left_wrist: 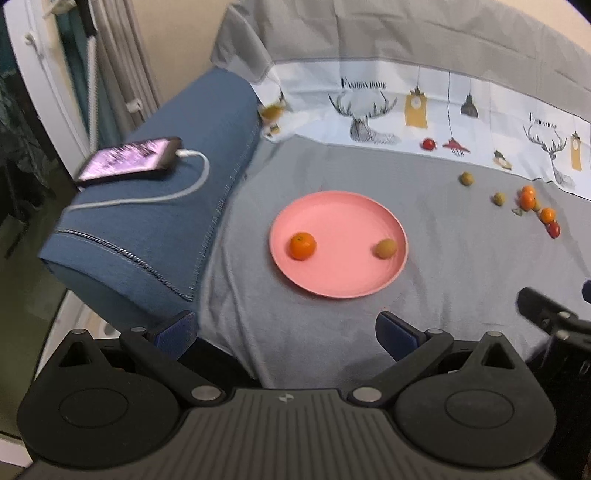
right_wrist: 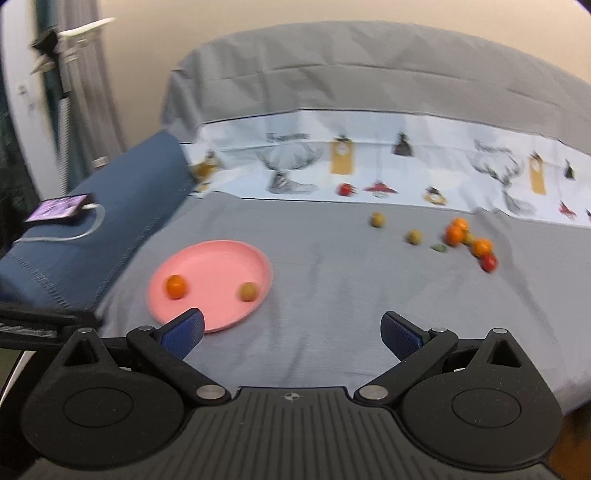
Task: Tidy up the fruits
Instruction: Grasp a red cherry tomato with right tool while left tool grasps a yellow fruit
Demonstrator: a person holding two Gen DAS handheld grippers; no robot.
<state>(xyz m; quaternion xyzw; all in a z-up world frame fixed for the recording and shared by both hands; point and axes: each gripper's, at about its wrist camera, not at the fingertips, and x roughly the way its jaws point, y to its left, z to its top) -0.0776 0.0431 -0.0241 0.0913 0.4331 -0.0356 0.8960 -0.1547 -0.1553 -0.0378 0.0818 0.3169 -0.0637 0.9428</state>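
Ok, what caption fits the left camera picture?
Open left tool faces a pink plate holding an orange and a small brownish-green fruit.

We see a beige wall [right_wrist: 332, 22] behind a sofa under a grey cover [left_wrist: 369, 302] with a printed white band [left_wrist: 424, 107]. A phone [left_wrist: 129, 158] charges on its blue armrest [left_wrist: 147, 229]; curtains [left_wrist: 122, 55] hang left.

Left tool [left_wrist: 286, 332] and right tool [right_wrist: 291, 330] both hover with jaws spread wide, gripping nothing.
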